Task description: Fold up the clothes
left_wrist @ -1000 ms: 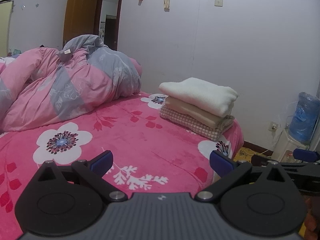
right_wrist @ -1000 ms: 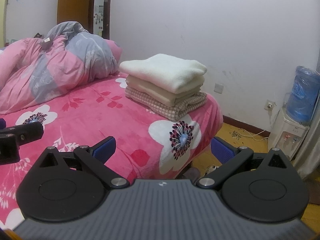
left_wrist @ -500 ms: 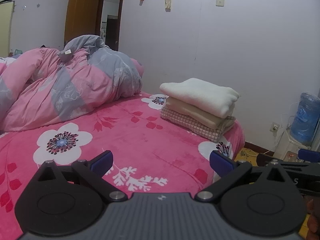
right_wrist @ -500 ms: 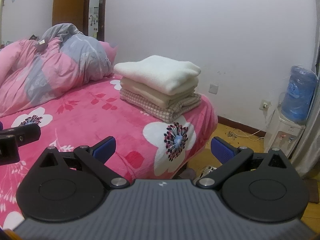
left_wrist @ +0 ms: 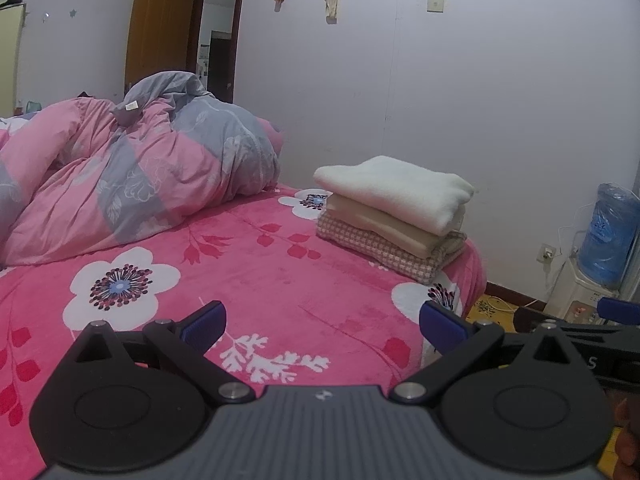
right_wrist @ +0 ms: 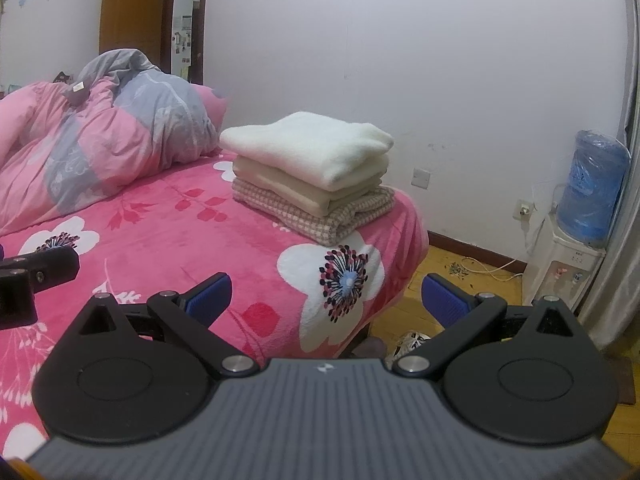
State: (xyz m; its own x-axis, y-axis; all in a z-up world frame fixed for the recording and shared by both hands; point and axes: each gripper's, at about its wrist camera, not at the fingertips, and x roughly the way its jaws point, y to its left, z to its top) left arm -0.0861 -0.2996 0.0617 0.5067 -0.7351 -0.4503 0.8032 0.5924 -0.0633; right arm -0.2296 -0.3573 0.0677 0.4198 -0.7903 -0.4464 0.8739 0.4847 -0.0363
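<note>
A bed (left_wrist: pixel 280 280) with a pink floral cover holds a crumpled pink and grey duvet (left_wrist: pixel 132 176) at its far side. Three folded clothes (right_wrist: pixel 312 176) sit stacked at the bed's corner edge. Bare cover lies between. Left gripper (left_wrist: pixel 322 326) and right gripper (right_wrist: pixel 326 296) hover wide apart, empty.

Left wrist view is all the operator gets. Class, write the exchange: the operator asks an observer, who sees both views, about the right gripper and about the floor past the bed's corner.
Operator: I see only one blue tip at my right edge. Is the right gripper open?
Observer: Yes. The right gripper is wide open and holds nothing.
Operator: What does it point at?
Observer: The corner of the bed.
Operator: Anything on the ground there?
Observer: A white shoe lies on the floor by that corner.
</note>
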